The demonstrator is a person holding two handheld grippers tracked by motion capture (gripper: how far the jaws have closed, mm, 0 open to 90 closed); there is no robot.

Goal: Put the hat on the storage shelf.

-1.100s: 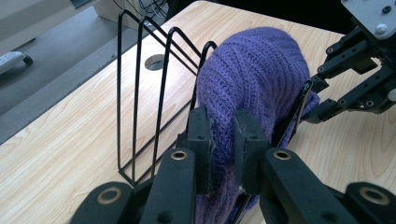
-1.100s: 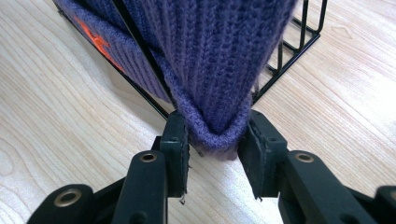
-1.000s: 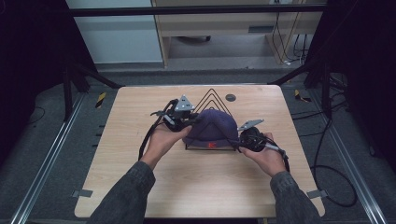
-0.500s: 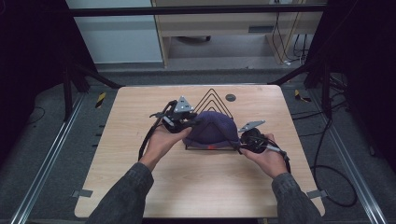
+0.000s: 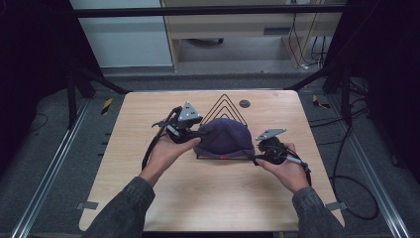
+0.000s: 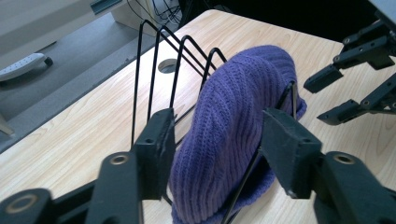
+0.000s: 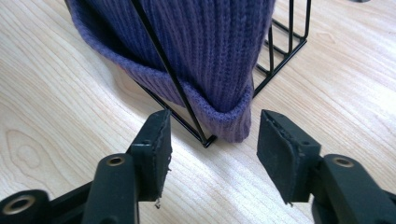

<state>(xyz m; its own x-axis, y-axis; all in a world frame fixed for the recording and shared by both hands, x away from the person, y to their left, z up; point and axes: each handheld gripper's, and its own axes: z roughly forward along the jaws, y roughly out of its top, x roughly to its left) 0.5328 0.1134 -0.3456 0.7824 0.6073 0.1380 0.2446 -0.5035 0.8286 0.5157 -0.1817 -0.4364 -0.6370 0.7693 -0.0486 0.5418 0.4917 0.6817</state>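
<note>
A purple knitted hat (image 5: 225,138) hangs over a black wire rack (image 5: 225,101) in the middle of the wooden table (image 5: 208,198). My left gripper (image 5: 200,135) is at the hat's left end. Its jaws have just been opening and now straddle the hat (image 6: 238,121) and a rack wire, with the pads (image 6: 156,144) off the knit. My right gripper (image 5: 253,159) is at the hat's lower right corner. Its jaws have also just been opening. In the right gripper view the right gripper (image 7: 212,140) stands open just short of the hat's cuff (image 7: 229,116) and the rack's base corner (image 7: 208,140).
A round cable hole (image 5: 244,103) lies in the tabletop behind the rack. Bare wood spreads in front of and beside the rack. Cables (image 5: 346,193) trail on the floor to the right. Metal rails (image 5: 44,183) run along the left side.
Both hands have stayed at the hat's two ends. The hat still hangs on the rack. The jaws are too small in the high view to show their spreading.
</note>
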